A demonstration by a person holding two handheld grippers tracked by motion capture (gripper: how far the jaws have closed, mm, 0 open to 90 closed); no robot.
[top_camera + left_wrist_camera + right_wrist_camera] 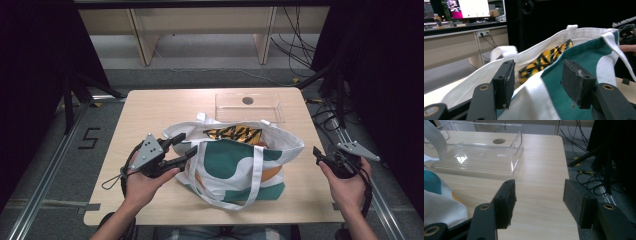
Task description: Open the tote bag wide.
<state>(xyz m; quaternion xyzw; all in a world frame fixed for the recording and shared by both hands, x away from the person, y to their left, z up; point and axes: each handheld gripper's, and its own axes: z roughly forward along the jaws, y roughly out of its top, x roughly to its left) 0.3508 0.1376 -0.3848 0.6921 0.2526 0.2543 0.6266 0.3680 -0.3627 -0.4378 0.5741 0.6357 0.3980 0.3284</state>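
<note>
While the tote bag [235,162] is lying in the middle of the tabletop [150,107] in the high view, the left gripper [186,145] is reaching at its near-left rim with jaws spread, and the right gripper [317,154] is waiting well apart at the right edge; a clear plastic tray [248,106] is sitting behind the bag, and a "5" is marked on the floor. Along the left gripper [537,83] view, the released jaws are straddling the bag's white hem without pressing it, a yellow-and-black packet [544,60] is lying inside, and its print is not readable. Along the right gripper [539,200] view, the jaws are standing wide over bare wood, grasping nothing. Opening the bag seems the step in hand; next the left jaws would need to be closing on the hem.
</note>
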